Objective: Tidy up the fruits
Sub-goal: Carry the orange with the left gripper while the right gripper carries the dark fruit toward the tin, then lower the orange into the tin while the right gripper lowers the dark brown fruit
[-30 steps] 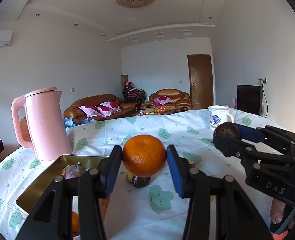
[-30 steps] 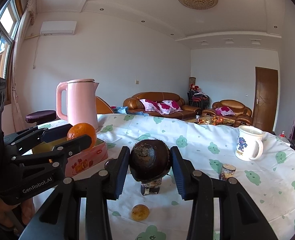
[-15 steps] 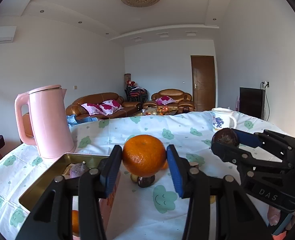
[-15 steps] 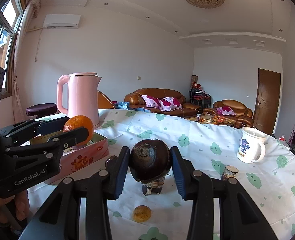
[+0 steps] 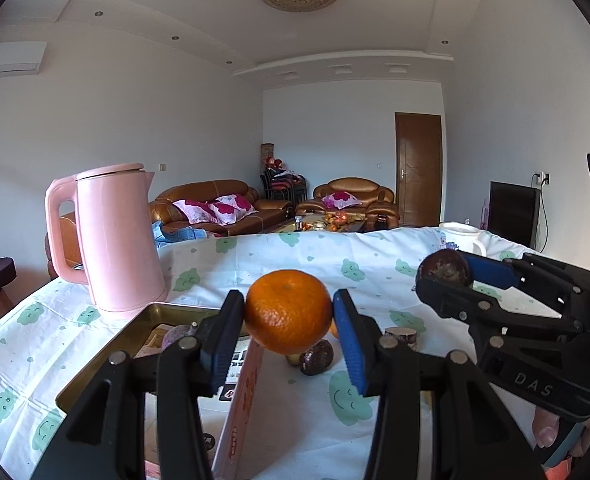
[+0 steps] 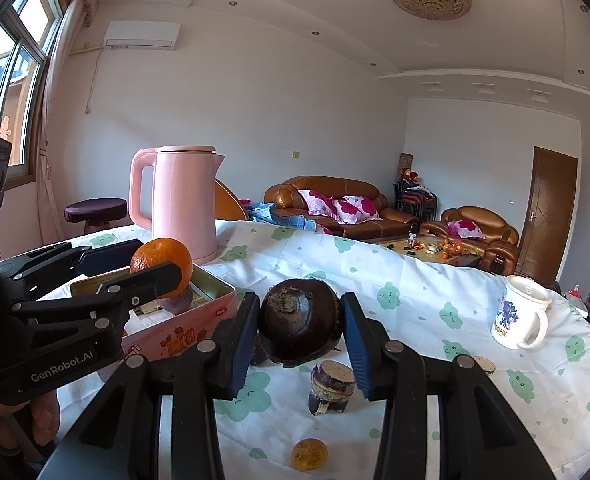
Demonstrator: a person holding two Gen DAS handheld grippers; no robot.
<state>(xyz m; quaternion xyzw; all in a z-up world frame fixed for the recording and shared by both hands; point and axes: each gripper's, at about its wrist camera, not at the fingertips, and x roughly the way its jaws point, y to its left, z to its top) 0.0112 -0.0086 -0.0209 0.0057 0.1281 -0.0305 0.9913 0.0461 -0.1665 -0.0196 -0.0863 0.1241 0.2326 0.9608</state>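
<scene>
My left gripper (image 5: 288,312) is shut on an orange tangerine (image 5: 288,310), held above the near right corner of a pink tin box (image 5: 239,408). From the right wrist view the same tangerine (image 6: 163,264) hangs over the box (image 6: 175,334), which holds a purple fruit (image 6: 179,300). My right gripper (image 6: 301,326) is shut on a dark brown round fruit (image 6: 300,322), carried above the tablecloth to the right of the box. In the left wrist view that fruit (image 5: 445,268) shows at the right gripper's tips.
A pink kettle (image 6: 183,204) stands behind the box. On the cloth lie a small dark jar-like piece (image 6: 331,388), a dark fruit (image 5: 316,357), an orange slice (image 6: 309,455) and a white mug (image 6: 519,322). A hand (image 6: 43,412) holds the left tool.
Both views have shifted slightly, and the right gripper with its dark fruit has drifted a little toward the box. Both grips are unchanged.
</scene>
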